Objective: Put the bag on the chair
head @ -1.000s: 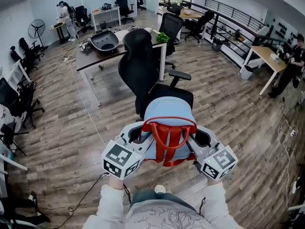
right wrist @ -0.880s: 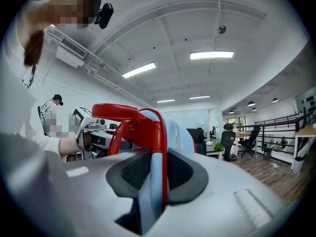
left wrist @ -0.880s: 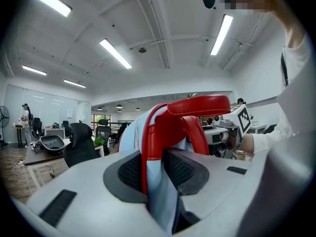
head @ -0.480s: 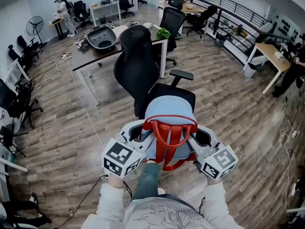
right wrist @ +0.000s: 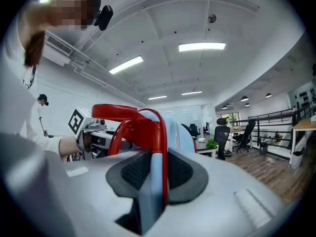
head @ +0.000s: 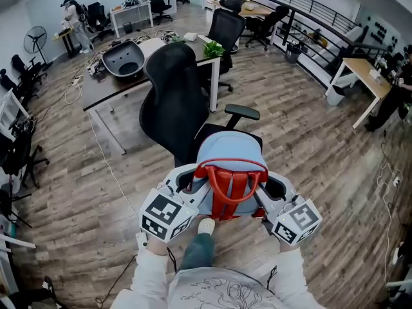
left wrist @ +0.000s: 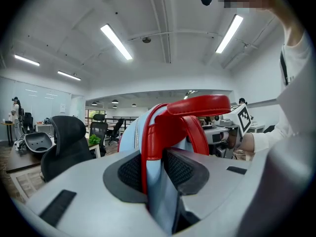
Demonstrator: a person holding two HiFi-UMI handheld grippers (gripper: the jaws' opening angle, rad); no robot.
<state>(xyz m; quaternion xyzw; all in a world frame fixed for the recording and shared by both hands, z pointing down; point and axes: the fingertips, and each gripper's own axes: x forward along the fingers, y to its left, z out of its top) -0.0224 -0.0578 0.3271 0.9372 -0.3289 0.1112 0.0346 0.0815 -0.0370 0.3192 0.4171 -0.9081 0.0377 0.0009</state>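
A light blue bag (head: 228, 163) with red handles (head: 230, 182) hangs between my two grippers, just in front of a black office chair (head: 168, 102). The bag covers most of the chair's seat (head: 253, 138) in the head view. My left gripper (head: 192, 187) is shut on the bag's left side, its jaws (left wrist: 154, 168) pinching blue fabric and a red strap. On the bag's right side my right gripper (head: 264, 188) is shut the same way (right wrist: 155, 171). The chair's back leans to the left of the bag.
One armrest (head: 242, 112) sticks out beside the bag. Behind the chair stands a desk (head: 96, 85) with a grey seat shell (head: 122, 60) and a green plant (head: 214, 48). A cable (head: 109, 172) trails over the wooden floor. A person (head: 394, 85) stands far right by another desk.
Both grippers have carried the bag forward toward the chair, which now looms larger and closer. A foot has stepped forward under the bag. Both grips are unchanged.
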